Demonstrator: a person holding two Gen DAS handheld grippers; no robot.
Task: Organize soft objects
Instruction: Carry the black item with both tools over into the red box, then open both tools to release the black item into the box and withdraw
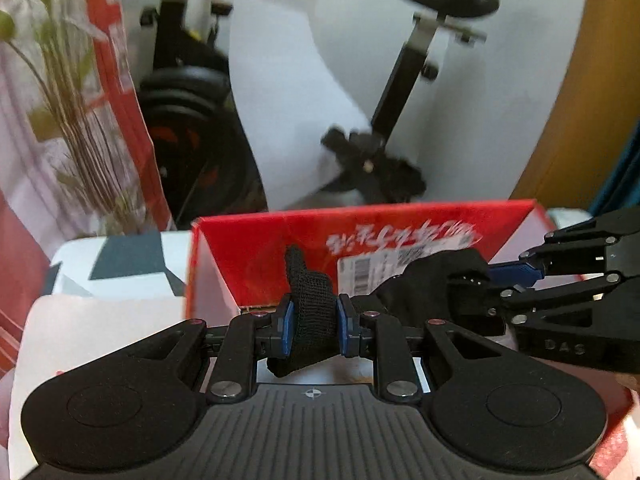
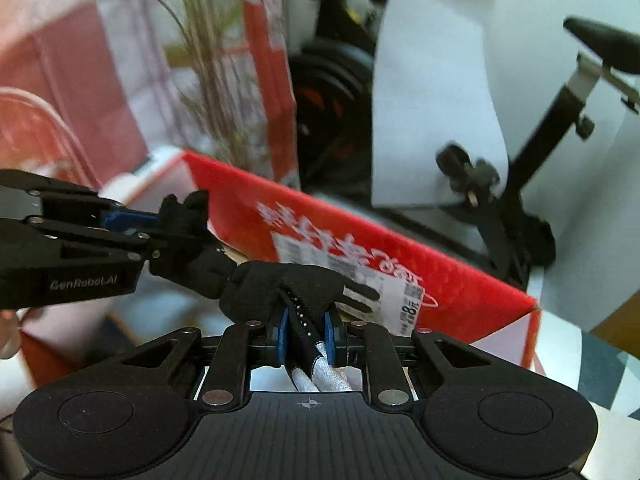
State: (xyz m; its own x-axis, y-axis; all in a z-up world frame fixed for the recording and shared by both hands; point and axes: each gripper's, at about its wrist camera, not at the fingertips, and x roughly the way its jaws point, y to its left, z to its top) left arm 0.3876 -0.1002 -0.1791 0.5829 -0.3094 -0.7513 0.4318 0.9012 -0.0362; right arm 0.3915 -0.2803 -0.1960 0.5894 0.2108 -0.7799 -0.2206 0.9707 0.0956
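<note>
A black knit glove (image 1: 312, 296) hangs stretched between both grippers, above an open red cardboard box (image 1: 256, 248). My left gripper (image 1: 314, 316) is shut on one end, blue pads pressing the fabric. My right gripper (image 1: 480, 280) comes in from the right, shut on the other bunched end. In the right wrist view the right gripper (image 2: 306, 328) clamps the glove (image 2: 272, 284) near its grey-white cuff, and the glove's fingers point toward the box's shipping label. The left gripper (image 2: 164, 228) holds the far end at the left. The red box (image 2: 240, 208) lies just behind and below.
An exercise bike (image 1: 400, 80) with a white sheet (image 1: 288, 100) draped on it stands behind the box. A plant (image 1: 68, 100) and red-and-white bags are at the left. A grey-and-white patterned surface (image 1: 124, 260) lies beside the box. A wooden panel (image 1: 592, 80) is at the right.
</note>
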